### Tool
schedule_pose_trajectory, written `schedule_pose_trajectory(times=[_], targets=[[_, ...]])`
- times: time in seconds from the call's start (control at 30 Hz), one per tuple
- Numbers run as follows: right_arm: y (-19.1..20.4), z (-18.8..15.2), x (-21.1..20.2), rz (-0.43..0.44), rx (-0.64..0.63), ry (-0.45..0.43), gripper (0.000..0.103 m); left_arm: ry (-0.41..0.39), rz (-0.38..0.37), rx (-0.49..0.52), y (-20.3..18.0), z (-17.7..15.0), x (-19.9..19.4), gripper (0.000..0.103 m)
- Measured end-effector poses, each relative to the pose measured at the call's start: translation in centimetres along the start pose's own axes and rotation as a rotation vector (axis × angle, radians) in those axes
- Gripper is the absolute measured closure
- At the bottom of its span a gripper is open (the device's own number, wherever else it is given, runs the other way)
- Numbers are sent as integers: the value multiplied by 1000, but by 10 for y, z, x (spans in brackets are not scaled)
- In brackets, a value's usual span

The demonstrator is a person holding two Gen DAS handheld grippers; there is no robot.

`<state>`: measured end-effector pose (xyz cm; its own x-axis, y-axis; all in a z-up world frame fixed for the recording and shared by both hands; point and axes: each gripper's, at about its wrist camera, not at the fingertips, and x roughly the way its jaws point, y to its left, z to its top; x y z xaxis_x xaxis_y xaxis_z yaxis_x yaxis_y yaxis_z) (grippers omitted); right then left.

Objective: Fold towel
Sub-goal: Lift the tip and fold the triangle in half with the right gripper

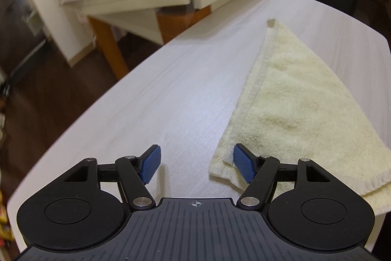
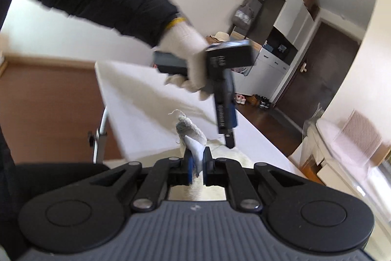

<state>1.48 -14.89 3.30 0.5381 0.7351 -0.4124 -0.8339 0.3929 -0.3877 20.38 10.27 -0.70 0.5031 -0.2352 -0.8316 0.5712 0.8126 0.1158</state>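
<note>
My left gripper (image 1: pixel 196 162) hangs released above the white table (image 1: pixel 171 89) with the pale yellow terry towel's (image 1: pixel 293 102) near corner at three o'clock, its edge running toward one o'clock, while my right gripper (image 2: pixel 197 158) pinches another corner.

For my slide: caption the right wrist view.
Right claw shut on towel corner; gloved hand holds left claw above table.

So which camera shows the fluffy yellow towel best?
The left wrist view: the pale yellow terry towel lies spread over the white table. The right wrist view shows only a corner pinched in the right gripper.
</note>
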Motion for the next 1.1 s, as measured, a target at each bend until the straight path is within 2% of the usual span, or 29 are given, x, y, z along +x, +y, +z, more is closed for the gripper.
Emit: schedule_pose_trajectory(times=[0.37, 0.67, 0.8, 1.1], targets=[[-84, -24, 9, 85, 128, -26, 95, 126, 75, -196, 2, 11, 1, 30], [-157, -54, 28, 202, 350, 8, 95, 212, 84, -352, 13, 17, 4, 29], [-186, -72, 40, 241, 478, 26, 95, 230, 76, -405, 17, 17, 3, 29], [-225, -103, 63, 312, 639, 88, 95, 232, 87, -532, 24, 15, -1, 33]])
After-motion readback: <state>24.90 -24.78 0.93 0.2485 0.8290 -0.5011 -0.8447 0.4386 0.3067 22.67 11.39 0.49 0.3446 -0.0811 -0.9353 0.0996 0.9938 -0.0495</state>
